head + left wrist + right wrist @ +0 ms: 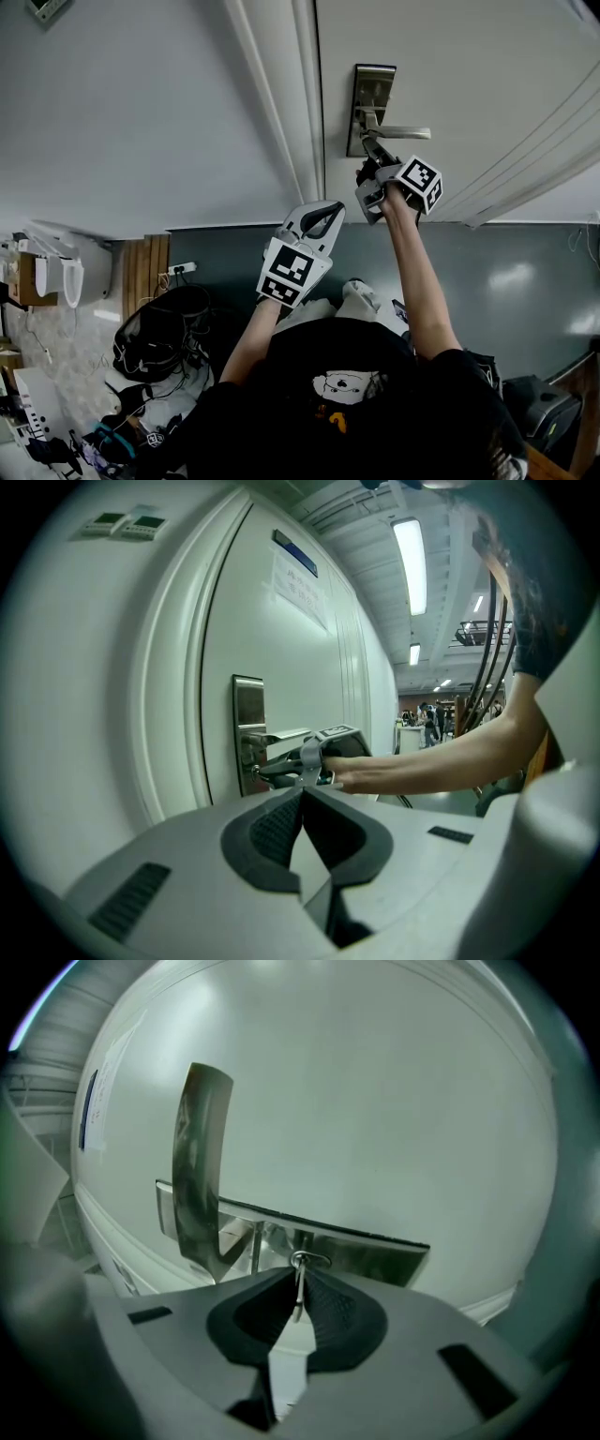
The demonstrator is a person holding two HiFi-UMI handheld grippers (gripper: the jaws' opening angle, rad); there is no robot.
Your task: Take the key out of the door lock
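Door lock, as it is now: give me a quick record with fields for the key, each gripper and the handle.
key: at the lock plate, apparently still inserted
right gripper: shut on the key, up against the lock plate
left gripper: shut, empty, held back from the door
handle: lever, just above the right gripper, untouched

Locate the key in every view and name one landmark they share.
Head view: too small to tell, at the right gripper's tips.
Left gripper view: likewise, centre-left.
Right gripper view: lower centre, key pinched between the jaws.
Shared landmark: metal lock plate.
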